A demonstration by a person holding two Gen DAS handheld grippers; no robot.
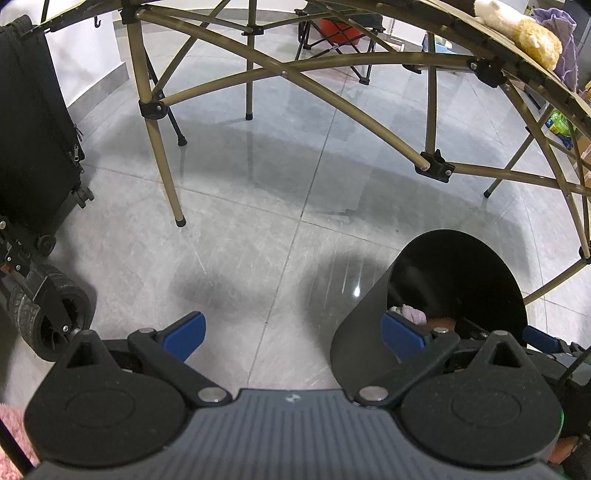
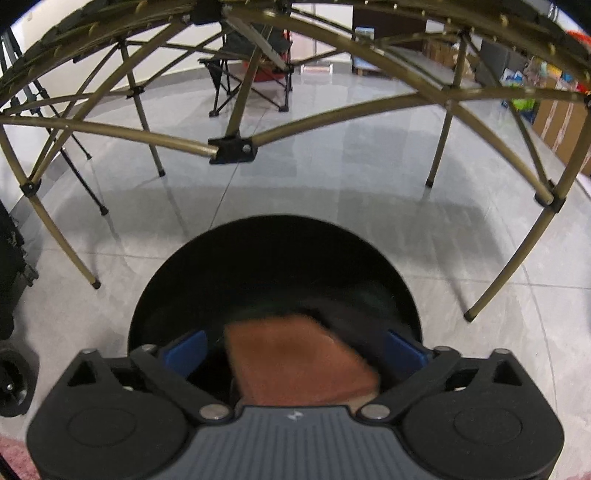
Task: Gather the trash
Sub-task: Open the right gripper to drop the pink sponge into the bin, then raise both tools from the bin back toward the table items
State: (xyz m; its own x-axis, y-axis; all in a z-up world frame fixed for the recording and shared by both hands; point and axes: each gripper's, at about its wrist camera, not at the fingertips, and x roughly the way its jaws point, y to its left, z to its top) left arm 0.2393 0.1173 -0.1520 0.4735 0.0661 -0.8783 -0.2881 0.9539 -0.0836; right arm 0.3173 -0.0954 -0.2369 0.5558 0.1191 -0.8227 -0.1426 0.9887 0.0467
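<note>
Black bin [image 2: 275, 273] is sitting on the floor [image 2: 461, 236] beside the folding worktop's legs, directly under the right claw [image 2: 295, 349]. Right claw is standing wide, brown trash piece [image 2: 299, 362] blurred between the pads, apparently loose and dropping in. Best to be holding over the opening until it clears. Left claw [image 1: 293, 332] is idling wide, empty.

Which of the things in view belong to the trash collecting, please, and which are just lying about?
Job:
black bin
brown cloth, between the open right tongs
pale scrap in the bin

Lying about:
folding table
suitcase
plush toys
camp chair
</note>
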